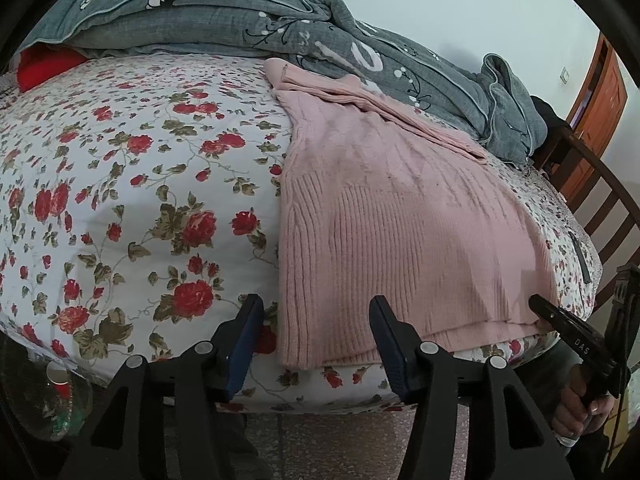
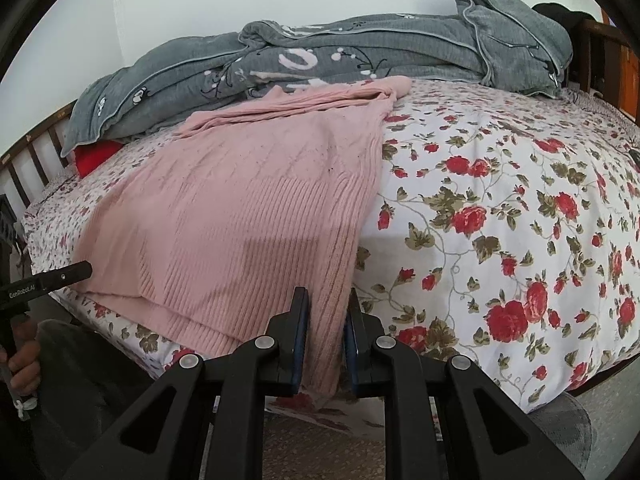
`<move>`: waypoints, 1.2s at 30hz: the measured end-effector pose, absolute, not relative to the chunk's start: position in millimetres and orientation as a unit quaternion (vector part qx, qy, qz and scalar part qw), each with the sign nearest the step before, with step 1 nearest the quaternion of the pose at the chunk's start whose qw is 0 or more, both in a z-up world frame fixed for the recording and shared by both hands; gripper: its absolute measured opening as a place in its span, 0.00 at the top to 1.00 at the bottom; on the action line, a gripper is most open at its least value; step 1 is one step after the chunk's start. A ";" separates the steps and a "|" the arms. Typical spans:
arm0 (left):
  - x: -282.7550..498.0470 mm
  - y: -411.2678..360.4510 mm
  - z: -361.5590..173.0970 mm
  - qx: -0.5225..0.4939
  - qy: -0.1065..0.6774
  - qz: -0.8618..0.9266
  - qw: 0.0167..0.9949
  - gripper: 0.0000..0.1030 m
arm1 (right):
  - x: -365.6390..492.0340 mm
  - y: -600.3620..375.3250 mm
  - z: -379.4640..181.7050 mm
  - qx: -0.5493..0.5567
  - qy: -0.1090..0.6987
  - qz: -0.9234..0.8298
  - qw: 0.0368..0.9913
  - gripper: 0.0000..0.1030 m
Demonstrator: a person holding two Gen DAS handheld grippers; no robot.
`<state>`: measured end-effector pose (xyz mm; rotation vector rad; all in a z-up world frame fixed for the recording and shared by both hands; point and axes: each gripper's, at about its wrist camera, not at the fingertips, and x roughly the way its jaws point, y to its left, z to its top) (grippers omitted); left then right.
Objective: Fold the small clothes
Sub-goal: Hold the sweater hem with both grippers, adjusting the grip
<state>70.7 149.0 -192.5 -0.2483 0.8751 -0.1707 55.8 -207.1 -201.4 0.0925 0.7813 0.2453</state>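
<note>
Right now I see the pink knit sweater (image 1: 400,216) lying flat on the floral bedsheet (image 1: 140,200), its ribbed hem at the near bed edge. My right gripper (image 2: 326,320) has its 2 jaws pinching the hem's right corner. My left gripper (image 1: 316,332) hovers spread wide over the opposite corner. A grey quilt (image 2: 320,64) is bunched behind.
</note>
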 end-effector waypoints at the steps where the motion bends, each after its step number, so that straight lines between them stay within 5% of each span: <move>1: 70.9 149.0 -192.7 -0.121 0.422 -0.084 0.895 0.47 | 56.1 -207.8 -201.6 0.046 0.380 0.120 0.916 0.83; 10: 71.9 147.8 -192.3 -0.122 0.422 -0.080 0.895 0.51 | 54.8 -201.1 -202.1 0.036 0.380 0.127 0.916 0.76; 12: 72.6 149.6 -194.1 -0.133 0.425 -0.087 0.891 0.70 | 53.8 -201.7 -202.1 0.036 0.380 0.129 0.915 0.76; 16: 73.6 152.3 -198.6 -0.149 0.436 -0.096 0.882 0.91 | 52.1 -208.5 -202.6 0.058 0.385 0.140 0.910 0.76; 23: 70.3 157.6 -198.4 -0.172 0.429 -0.102 0.881 0.93 | 49.5 -219.1 -203.2 0.086 0.394 0.157 0.901 0.91; 36: 61.6 168.7 -192.0 -0.211 0.417 -0.091 0.879 0.94 | 31.4 -232.0 -195.3 0.149 0.396 0.168 0.891 0.95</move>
